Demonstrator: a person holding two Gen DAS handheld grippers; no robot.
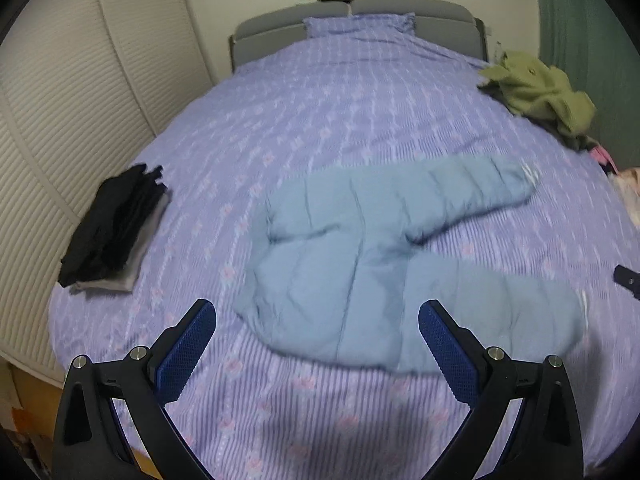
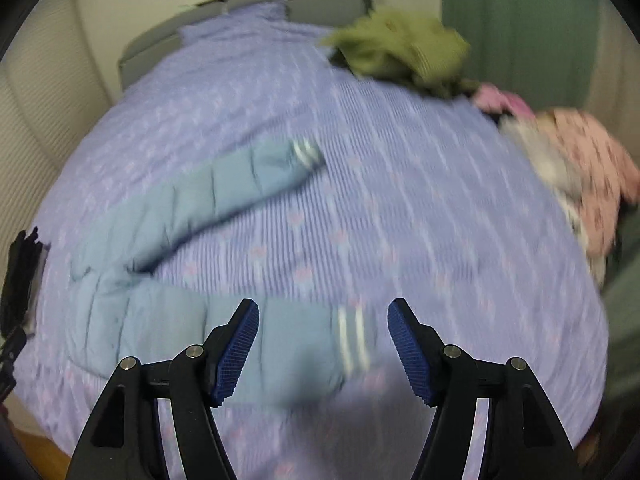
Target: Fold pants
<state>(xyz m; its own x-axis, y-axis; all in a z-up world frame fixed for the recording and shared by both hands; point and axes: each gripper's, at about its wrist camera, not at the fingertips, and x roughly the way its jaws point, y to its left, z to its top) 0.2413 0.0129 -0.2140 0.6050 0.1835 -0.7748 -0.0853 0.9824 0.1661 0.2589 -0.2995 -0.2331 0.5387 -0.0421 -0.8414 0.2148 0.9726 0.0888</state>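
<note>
Light blue padded pants (image 1: pixel 360 248) lie spread on the purple bedspread (image 1: pixel 320 120), waist toward the left, both legs splayed to the right. My left gripper (image 1: pixel 318 316) hovers open above the waist end, nothing between its blue pads. In the right wrist view the same pants (image 2: pixel 168 216) show white stripes at each cuff. My right gripper (image 2: pixel 323 312) stands open above the near leg's striped cuff (image 2: pixel 354 340), apart from the cloth. The picture is blurred by motion.
A folded stack of black and grey clothes (image 1: pixel 114 228) sits at the bed's left edge. An olive-green garment (image 1: pixel 536 92) and pink patterned clothes (image 2: pixel 588 176) are heaped along the right side. A grey headboard (image 1: pixel 360 12) stands at the far end, with louvred wardrobe doors (image 1: pixel 60 120) on the left.
</note>
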